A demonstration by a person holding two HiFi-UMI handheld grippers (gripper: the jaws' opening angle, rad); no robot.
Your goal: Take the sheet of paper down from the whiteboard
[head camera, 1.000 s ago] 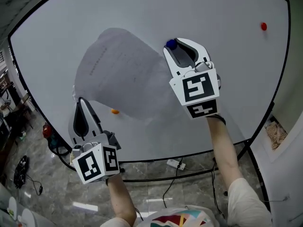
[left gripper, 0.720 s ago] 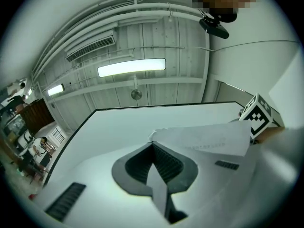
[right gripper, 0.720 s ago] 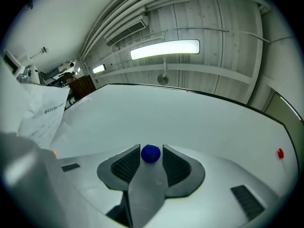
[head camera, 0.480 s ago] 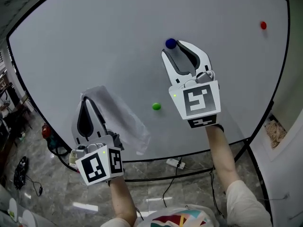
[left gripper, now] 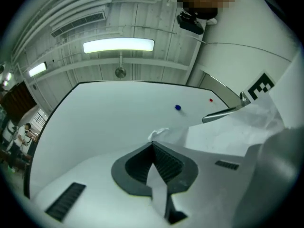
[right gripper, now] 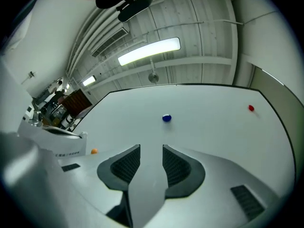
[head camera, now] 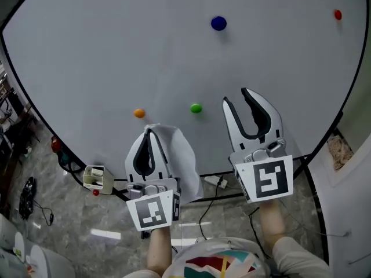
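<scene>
The white sheet of paper (head camera: pixel 184 158) is off the whiteboard (head camera: pixel 116 45) and hangs bent from my left gripper (head camera: pixel 149 132), whose jaws are shut on its edge low in front of the board. In the left gripper view the sheet (left gripper: pixel 223 134) runs from the closed jaws of that gripper (left gripper: pixel 153 144) off to the right. My right gripper (head camera: pixel 235 96) stands open and empty below the blue magnet (head camera: pixel 218 23). The right gripper view shows the gap between the jaws of that gripper (right gripper: pixel 152 148) empty, with the blue magnet (right gripper: pixel 166 118) beyond.
On the board sit a red magnet (head camera: pixel 337 15), a green magnet (head camera: pixel 196 108) and an orange magnet (head camera: pixel 139 113). A small white box (head camera: pixel 95 177) hangs by the board's lower frame. A power strip (head camera: pixel 215 182) and cables lie on the floor below.
Both grippers have come down the board. The sheet left the board with the left gripper and now hangs bent from it. The right gripper drew away from the blue magnet; the green magnet is uncovered.
</scene>
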